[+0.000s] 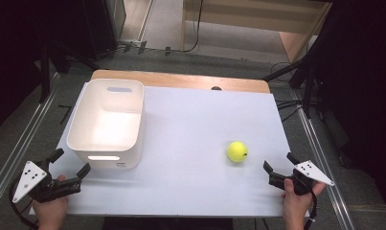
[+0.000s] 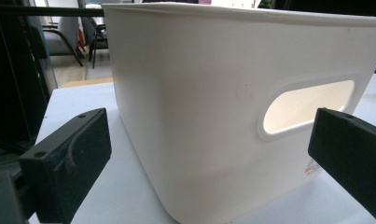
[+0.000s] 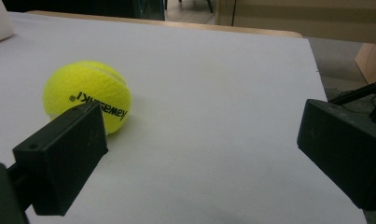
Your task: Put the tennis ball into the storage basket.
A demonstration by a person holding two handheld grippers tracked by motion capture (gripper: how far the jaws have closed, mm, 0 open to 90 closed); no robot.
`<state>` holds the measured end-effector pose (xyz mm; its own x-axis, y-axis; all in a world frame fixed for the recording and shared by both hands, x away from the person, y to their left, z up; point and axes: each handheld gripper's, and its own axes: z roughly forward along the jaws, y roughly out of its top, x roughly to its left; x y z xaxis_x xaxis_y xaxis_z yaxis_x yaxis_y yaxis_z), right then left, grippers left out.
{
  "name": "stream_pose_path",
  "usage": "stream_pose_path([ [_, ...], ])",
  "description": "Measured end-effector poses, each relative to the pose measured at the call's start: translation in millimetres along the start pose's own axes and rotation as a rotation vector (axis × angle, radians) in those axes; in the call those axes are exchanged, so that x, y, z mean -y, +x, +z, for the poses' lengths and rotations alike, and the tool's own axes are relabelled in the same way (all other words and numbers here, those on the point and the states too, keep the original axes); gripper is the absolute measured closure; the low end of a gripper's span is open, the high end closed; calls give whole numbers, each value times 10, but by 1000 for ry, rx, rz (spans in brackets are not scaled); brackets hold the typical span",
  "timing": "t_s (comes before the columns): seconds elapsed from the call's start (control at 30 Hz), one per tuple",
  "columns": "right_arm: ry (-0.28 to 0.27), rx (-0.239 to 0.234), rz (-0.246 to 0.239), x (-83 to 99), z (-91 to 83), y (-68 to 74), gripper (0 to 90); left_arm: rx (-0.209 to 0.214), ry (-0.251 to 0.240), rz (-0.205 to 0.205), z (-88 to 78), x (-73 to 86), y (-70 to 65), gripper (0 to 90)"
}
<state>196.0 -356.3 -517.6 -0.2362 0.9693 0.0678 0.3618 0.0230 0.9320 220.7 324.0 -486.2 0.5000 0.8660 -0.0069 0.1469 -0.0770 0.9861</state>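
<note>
Likely light, springy, felt-grippy ball [image 1: 237, 151] near spread right gripper [image 1: 280, 168]; best pinched across middle; left gripper [image 1: 71, 165] spread too.

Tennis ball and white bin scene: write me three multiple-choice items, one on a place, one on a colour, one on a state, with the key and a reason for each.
1. Where does the tennis ball lie?
A. Inside the white bin
B. On the white tabletop, near the right gripper
C. Between the left gripper's jaws

2. What colour is the ball?
A. Yellow-green
B. Red
C. Blue

3. How do the right gripper's jaws stand?
A. Shut on the ball
B. Shut on nothing
C. Open, holding nothing

Key: 1 B, the high view shows the ball on the tabletop, apart from the white bin. 2 A, its felt is bright yellow-green in the right gripper view. 3 C, that view shows the jaws wide apart, the ball beyond the left one.
</note>
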Motion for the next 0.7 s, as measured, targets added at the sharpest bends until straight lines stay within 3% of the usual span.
stream_pose_path([
  [0.43, 30, -27, 4, -73, 6, 7, 4, 1, 0, 6, -3, 1, -3, 0],
  [0.7, 31, -49, -24, -172, -17, 22, 4, -4, -5, 4, 4, -3, -6, 0],
])
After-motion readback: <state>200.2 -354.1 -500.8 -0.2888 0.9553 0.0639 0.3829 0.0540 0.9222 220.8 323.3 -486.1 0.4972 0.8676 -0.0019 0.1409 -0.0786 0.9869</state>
